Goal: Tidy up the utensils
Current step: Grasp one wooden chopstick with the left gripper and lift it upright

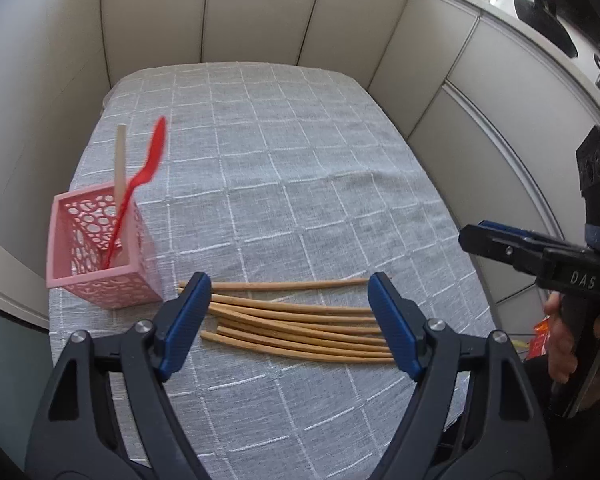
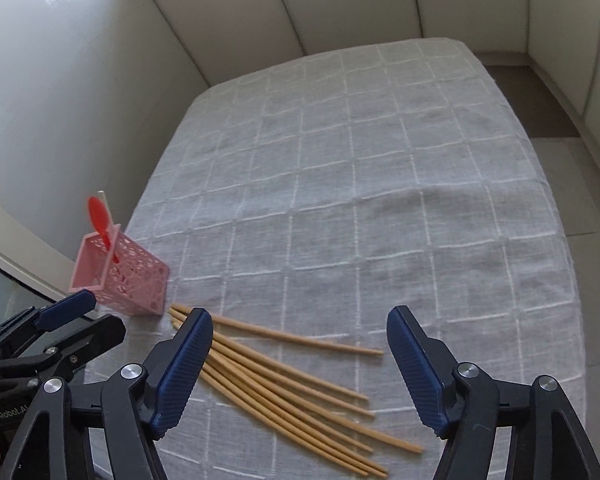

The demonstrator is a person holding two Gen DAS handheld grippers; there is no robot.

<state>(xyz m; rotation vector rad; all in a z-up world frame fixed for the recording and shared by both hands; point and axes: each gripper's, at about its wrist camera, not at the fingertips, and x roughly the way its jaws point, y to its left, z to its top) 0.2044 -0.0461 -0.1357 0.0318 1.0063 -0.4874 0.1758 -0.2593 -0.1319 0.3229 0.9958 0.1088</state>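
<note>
Several wooden chopsticks [image 1: 300, 322] [image 2: 292, 396] lie loosely side by side on the grey checked tablecloth [image 1: 300, 168] [image 2: 380, 160]. A pink perforated basket [image 1: 100, 248] [image 2: 120, 276] stands at the near left and holds a red spoon [image 1: 156, 152] [image 2: 100, 216] and one pale chopstick [image 1: 120, 160]. My left gripper [image 1: 289, 280] [image 2: 96, 316] hovers open above the left part of the bundle, pads apart and touching nothing. My right gripper [image 2: 300, 312] [image 1: 476, 236] is open too, over the bundle's right part, with nothing between its fingers.
Pale panelled walls close in the table on the left and at the back. The cloth's right edge drops to a tiled floor [image 2: 588, 200]. A hand [image 1: 560, 344] grips the right tool's handle, with an orange packet [image 1: 538, 340] beside it.
</note>
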